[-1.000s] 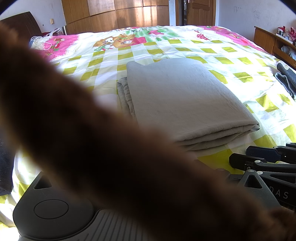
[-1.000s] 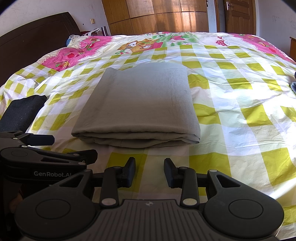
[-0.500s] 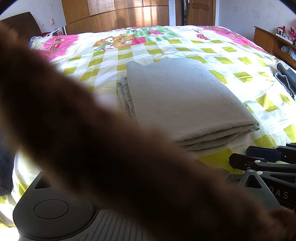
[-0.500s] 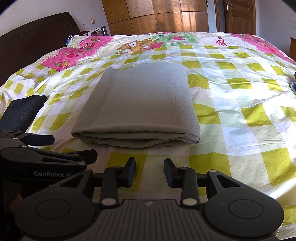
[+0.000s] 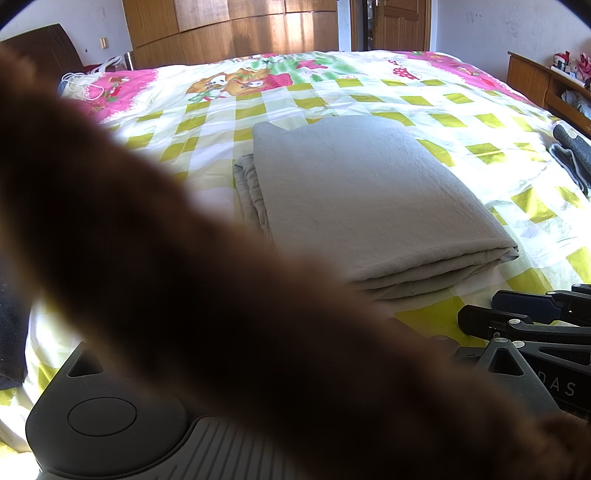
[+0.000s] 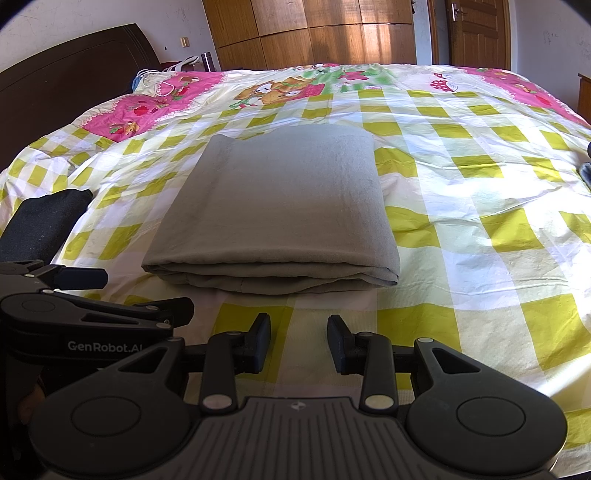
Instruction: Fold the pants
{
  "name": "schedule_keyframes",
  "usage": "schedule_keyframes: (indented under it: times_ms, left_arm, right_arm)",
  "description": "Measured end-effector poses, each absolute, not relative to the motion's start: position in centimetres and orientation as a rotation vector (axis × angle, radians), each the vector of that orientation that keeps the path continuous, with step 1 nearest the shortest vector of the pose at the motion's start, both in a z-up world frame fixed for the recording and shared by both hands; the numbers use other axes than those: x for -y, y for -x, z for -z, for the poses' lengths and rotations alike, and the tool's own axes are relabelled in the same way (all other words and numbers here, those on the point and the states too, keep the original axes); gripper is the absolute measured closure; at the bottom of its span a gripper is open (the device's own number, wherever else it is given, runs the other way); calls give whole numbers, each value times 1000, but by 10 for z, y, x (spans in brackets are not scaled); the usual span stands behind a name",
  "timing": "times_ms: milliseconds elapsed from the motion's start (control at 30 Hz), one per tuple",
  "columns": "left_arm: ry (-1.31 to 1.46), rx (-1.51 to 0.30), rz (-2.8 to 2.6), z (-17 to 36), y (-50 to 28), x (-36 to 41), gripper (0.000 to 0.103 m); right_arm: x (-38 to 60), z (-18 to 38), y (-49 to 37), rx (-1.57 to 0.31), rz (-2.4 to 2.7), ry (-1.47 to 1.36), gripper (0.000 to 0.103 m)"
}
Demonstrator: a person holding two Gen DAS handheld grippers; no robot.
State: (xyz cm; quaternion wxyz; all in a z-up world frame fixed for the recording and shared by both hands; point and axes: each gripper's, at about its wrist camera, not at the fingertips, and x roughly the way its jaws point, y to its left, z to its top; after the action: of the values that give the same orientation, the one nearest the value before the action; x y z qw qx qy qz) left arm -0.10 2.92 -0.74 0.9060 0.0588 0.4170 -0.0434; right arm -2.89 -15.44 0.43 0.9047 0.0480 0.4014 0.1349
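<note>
The grey pants (image 6: 280, 206) lie folded into a neat rectangular stack on the bed; they also show in the left wrist view (image 5: 362, 199). My right gripper (image 6: 298, 341) is open and empty, resting low just in front of the stack's near edge. My left gripper (image 6: 110, 291) lies to the left of it, seen from the side in the right wrist view, its fingers close together. In the left wrist view a blurred brown shape (image 5: 184, 277) covers the lens and hides the left fingers; the right gripper's fingers (image 5: 524, 314) show at the lower right.
The bed carries a yellow-checked cover (image 6: 480, 221) with pink cartoon borders. A dark garment (image 6: 40, 221) lies at the bed's left edge, another dark item (image 5: 570, 155) at the right. A dark headboard (image 6: 74, 74), wooden wardrobe (image 6: 314, 33) and side shelf (image 5: 546, 85) surround the bed.
</note>
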Motion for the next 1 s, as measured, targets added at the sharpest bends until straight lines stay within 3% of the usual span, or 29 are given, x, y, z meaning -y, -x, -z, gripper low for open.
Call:
schedule_keyframes:
  times_ms: [1000]
  left_arm:
    - [-129,-854,91,7,2,-26,2]
  right_arm:
    - [156,-4,29,-829,-277,-98,55]
